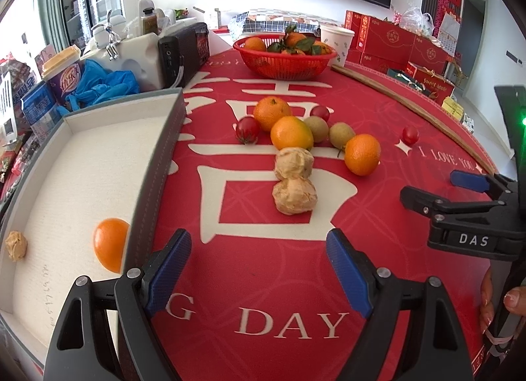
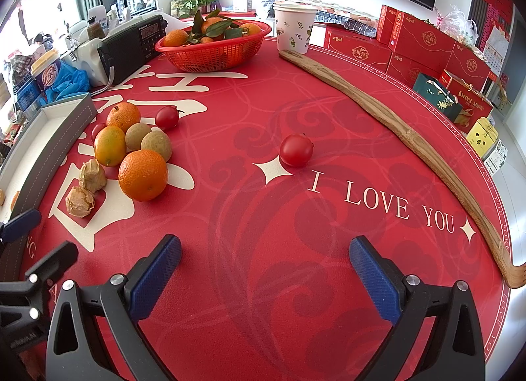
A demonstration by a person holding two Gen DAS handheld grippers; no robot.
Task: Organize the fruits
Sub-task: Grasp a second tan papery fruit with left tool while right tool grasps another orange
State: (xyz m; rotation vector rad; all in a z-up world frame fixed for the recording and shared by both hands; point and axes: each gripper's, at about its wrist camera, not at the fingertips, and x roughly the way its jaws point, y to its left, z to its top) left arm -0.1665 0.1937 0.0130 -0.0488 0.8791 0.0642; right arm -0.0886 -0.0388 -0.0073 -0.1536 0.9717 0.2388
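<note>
Both tools hang over the red mat with nothing between their blue pads: the left hand-held gripper stands wide open beside the grey tray, and the right hand-held gripper is just as wide over bare mat. The loose fruit sits in a cluster mid-desk, near the tray's wall: three oranges, two brownish kiwi-like fruits, two papery husked fruits and small tomatoes, with one tomato lying well apart toward the right. One orange and one husked fruit already lie in the tray.

The oranges look firm and round, likely to roll, so a grip across the widest part suits them. The tomatoes are probably smooth and easily bruised (a gentle squeeze is wise). The husks seem light and crushable.

The desk is covered by a red printed mat. A red basket of leafy oranges, a paper cup, a radio and a long wooden stick share it; red gift boxes and a large screen fill the room behind.
</note>
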